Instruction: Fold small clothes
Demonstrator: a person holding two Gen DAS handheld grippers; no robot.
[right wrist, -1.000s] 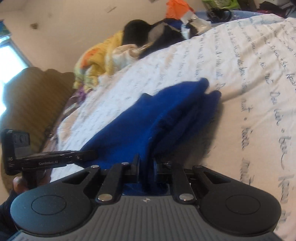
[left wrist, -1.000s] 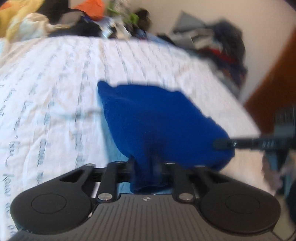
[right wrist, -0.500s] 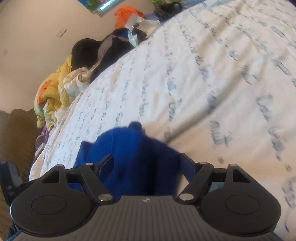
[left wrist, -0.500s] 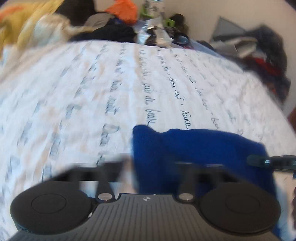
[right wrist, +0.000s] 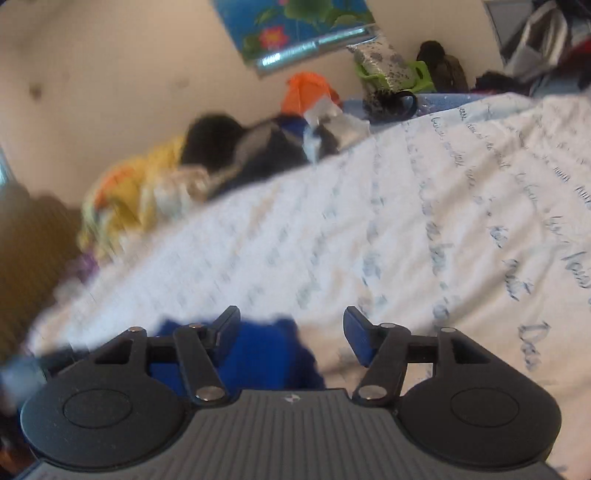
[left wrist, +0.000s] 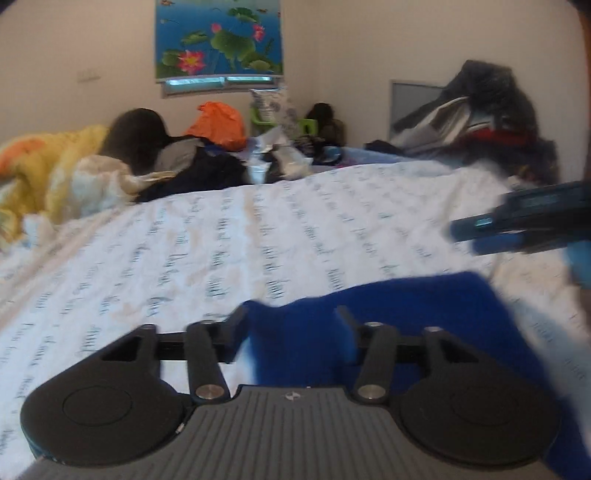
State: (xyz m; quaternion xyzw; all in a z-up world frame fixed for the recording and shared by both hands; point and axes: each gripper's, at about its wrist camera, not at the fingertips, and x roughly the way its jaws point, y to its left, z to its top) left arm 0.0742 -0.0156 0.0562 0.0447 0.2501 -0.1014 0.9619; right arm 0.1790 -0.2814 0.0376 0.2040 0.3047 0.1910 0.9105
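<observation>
Cloth of deep blue (left wrist: 424, 314) lies on the printed bedsheet (left wrist: 184, 258), apparently folded over; more folds may remain. Left gripper (left wrist: 291, 325) is opening, blue cloth between its jaws, pads not pressing. Right gripper (right wrist: 291, 328) is opening too, with cloth (right wrist: 266, 354) at 7 o'clock. Only the left view shows the other gripper, at 3 o'clock.

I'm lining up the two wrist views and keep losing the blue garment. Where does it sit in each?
Left wrist view: the blue garment lies bottom centre to right on the white printed bedsheet, partly between the opening left tongs.
Right wrist view: the garment shows bottom left of centre, by the left finger of the opening right tongs.
Shared landmark: the lotus poster on the wall.
</observation>
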